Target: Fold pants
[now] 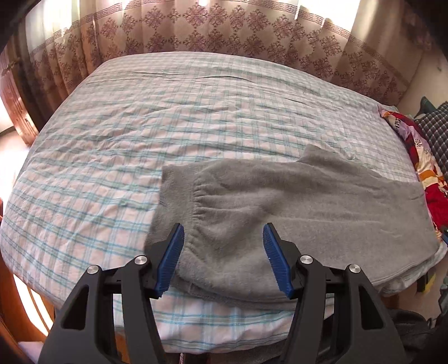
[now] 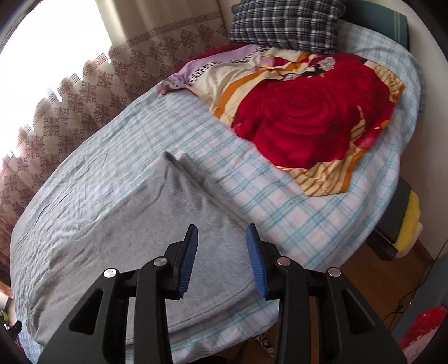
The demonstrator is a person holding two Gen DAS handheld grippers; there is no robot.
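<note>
Grey pants [image 1: 294,207] lie flat near the front edge of the plaid bed sheet [image 1: 140,140]. Their elastic waistband [image 1: 193,201] points left in the left wrist view. My left gripper [image 1: 223,232] is open, with its blue pads on either side of the fabric just behind the waistband, holding nothing. In the right wrist view the pants [image 2: 134,224] stretch away to the left. My right gripper [image 2: 221,236] is open over their near right part, close to the hem edge, holding nothing.
A red rose-print blanket [image 2: 313,117] and a dark plaid pillow [image 2: 285,25] lie at the head of the bed. Patterned curtains [image 1: 224,33] hang behind the bed. The bed's front edge [image 1: 224,316] drops off just below the grippers. A yellow item [image 2: 408,229] sits beside the bed.
</note>
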